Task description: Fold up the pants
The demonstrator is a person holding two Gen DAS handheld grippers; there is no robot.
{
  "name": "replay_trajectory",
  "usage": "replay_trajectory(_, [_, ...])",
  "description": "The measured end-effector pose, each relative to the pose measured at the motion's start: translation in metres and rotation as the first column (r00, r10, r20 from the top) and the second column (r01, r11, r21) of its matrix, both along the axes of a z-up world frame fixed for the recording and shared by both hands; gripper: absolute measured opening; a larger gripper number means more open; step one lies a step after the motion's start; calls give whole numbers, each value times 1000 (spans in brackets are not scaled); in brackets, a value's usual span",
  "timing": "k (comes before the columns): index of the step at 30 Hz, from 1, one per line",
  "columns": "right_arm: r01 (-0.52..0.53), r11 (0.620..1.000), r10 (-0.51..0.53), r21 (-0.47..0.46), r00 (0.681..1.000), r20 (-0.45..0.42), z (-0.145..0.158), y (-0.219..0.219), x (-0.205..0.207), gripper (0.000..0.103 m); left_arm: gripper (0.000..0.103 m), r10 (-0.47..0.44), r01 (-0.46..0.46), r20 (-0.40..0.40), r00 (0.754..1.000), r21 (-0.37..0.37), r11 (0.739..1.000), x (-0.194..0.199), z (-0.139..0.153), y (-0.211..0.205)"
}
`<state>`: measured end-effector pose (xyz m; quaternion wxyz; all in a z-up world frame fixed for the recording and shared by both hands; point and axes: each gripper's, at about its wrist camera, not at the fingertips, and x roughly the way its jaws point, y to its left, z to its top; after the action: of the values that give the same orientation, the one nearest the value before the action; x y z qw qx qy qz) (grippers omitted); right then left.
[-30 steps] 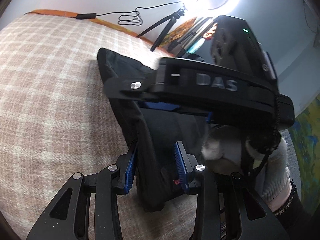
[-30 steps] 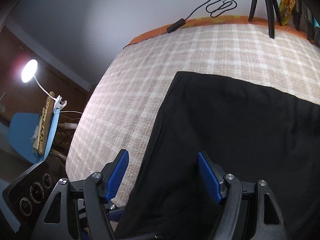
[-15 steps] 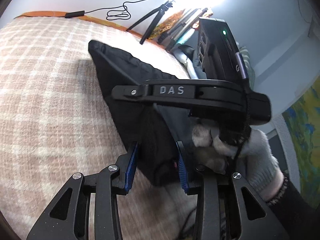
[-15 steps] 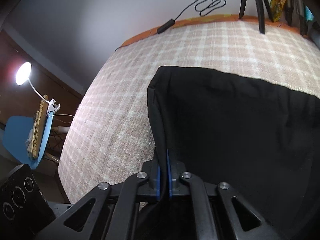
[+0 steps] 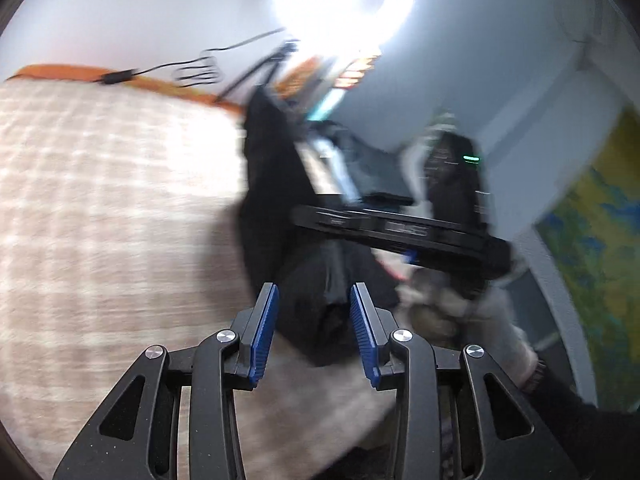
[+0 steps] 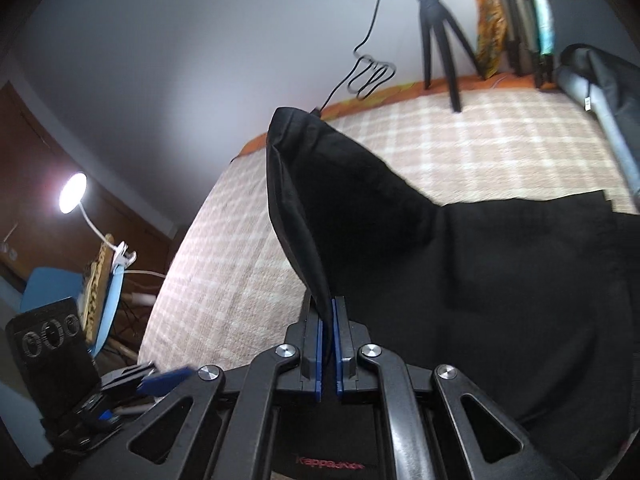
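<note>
The black pants [image 6: 500, 280] lie on the beige checked bed cover [image 6: 460, 140]. My right gripper [image 6: 329, 312] is shut on a pants edge and holds it lifted, so the cloth rises in a peak [image 6: 292, 128]. In the blurred left wrist view the pants [image 5: 280, 200] hang in a raised fold. My left gripper [image 5: 313, 300] has its blue pads parted, with bunched black cloth between them; whether the pads press on it is unclear. The right gripper's black body [image 5: 400, 236] and a gloved hand [image 5: 472, 312] are just right of it.
A tripod [image 6: 440, 40] and a cable [image 6: 368, 68] stand at the far edge of the bed, with an orange border [image 5: 68, 72]. A clip lamp [image 6: 74, 192], a blue chair [image 6: 44, 292] and a black device [image 6: 48, 360] are left of the bed.
My right gripper shut on the pants edge and lifted it. The pants rose off the bed cover into a standing fold. My left gripper moved fast; its view is blurred.
</note>
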<state>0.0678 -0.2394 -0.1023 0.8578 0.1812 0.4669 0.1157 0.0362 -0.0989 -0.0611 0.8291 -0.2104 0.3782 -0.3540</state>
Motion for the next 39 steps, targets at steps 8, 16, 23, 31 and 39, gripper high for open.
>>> replay_trajectory(8, [103,994,-106,32,991,77,32,-49,-12,1,35,15,-18,55,998,59,998,10,9,-14])
replay_trajectory(16, [195,981,-194,-9,980,51,23,-107,-34,1,35,-20,2,85,996,213,977,32,-13,-74])
replay_trajectory(23, [230,969,-230,-87,973,19,12,-146,-40,1,35,-142,123,52,988,269,955,35,-38,-143])
replay_trajectory(31, [257,952,-261,-168,965,-5,0,-178,-48,1,35,-216,193,42,976,305,933,24,-46,-173])
replay_trajectory(39, [247,936,-266,-251,963,-48,-26,-183,-48,1,35,-284,212,109,953,430,878,-7,-50,-199])
